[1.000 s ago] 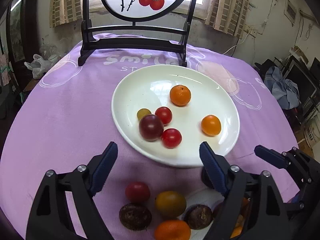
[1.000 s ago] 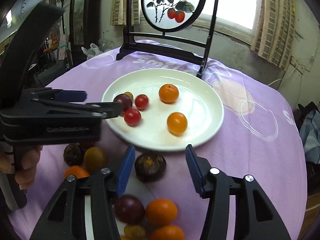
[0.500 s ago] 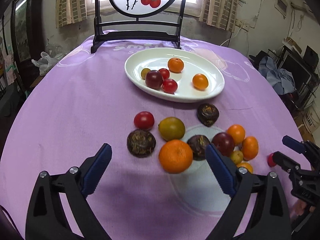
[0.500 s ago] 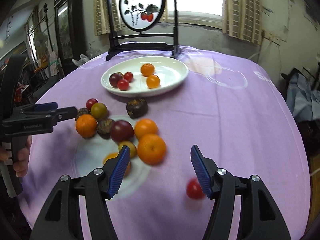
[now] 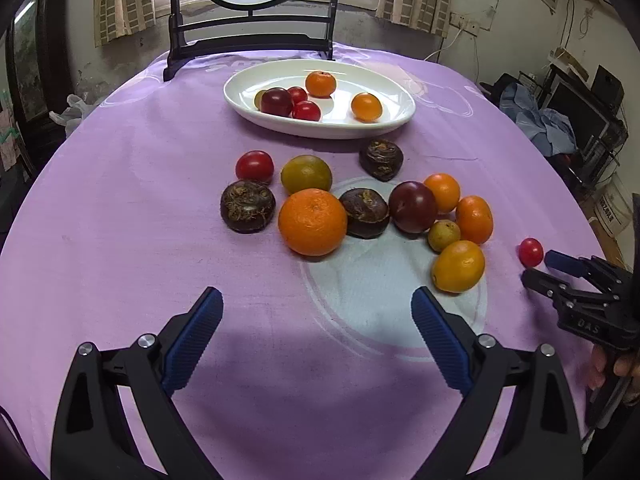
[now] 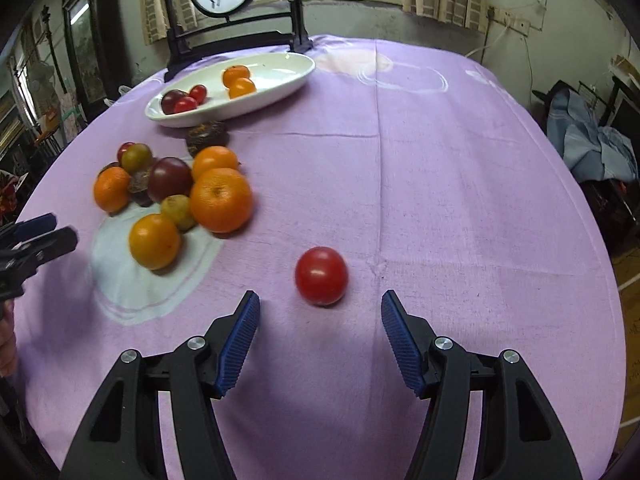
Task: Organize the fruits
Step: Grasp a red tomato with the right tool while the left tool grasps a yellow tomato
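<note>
A white oval plate (image 5: pixel 396 120) (image 6: pixel 280 80) at the table's far side holds several small fruits: oranges, red tomatoes and a dark plum. A loose pile of fruit lies on the purple cloth, with a big orange (image 5: pixel 313 222) (image 6: pixel 221 200) among dark chestnut-like fruits and small tomatoes. A lone red tomato (image 6: pixel 321 276) (image 5: pixel 531 252) lies just in front of my right gripper (image 6: pixel 320 336), which is open and empty. My left gripper (image 5: pixel 316 336) is open and empty, short of the pile.
A round painted screen on a black stand (image 5: pixel 252 28) stands behind the plate. The purple cloth (image 6: pixel 460 180) covers a round table. Clutter and a blue cloth heap (image 6: pixel 592 140) lie off the right edge.
Both grippers have pulled back from the plate toward the table's near side. The right gripper now faces the lone red tomato, which lies closer between its fingers.
</note>
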Demonstrator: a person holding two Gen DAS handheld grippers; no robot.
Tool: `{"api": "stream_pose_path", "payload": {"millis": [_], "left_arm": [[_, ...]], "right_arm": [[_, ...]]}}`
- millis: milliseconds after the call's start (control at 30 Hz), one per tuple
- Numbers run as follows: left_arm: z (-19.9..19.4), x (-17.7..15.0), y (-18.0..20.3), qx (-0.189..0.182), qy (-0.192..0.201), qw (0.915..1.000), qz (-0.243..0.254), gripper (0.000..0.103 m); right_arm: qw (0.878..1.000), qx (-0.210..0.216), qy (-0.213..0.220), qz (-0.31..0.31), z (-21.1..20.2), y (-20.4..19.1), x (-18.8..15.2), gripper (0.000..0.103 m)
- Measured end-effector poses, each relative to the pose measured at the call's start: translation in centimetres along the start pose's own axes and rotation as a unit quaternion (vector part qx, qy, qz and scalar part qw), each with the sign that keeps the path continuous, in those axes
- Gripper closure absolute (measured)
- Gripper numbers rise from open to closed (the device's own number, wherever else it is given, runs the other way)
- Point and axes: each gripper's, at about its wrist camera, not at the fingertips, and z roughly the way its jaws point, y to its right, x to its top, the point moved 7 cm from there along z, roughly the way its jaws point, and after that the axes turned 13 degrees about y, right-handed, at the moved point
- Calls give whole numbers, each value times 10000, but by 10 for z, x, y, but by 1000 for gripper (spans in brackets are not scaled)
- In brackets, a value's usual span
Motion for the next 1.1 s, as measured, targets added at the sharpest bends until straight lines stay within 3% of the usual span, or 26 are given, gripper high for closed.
{"api": "stream_pose_path", "payload": {"millis": [100,233,333,467,567,700,867,933,1067,1100], "left_arm": [[3,-1,9,-114,-44,9999,55,10],[12,-7,23,-223,-258,9994,100,10],[14,-7,35,-276,-280,9990,192,10],[12,-5,51,-329,-222,9985,373,10],[15,-4,66,-395,-191,9976,540,10],[21,-5,83,-438,-169,9953,850,24],[35,-7,96,-435,-297,9938,982,29],[43,-7,101,-478,-370,9929,1022,40],[54,-7,108,-483,-352,9915,1159,48],[55,-5,108,-515,-336,9915,1148,60]], "right_arm": [[10000,-24,-23,23,9,4,3,44],[9999,73,42,-69,11,-1,8,76],[9997,210,130,-58,6,-4,9,77],[9971,694,301,37,-8,-15,9,76],[9963,777,379,2,-14,-19,8,76],[9946,897,522,82,-25,-17,7,76],[9923,1029,664,178,-38,-12,5,76],[9920,1057,668,192,-39,-11,4,76],[9921,1073,632,179,-37,-12,3,76],[9920,1077,632,172,-38,-13,3,76]]}}
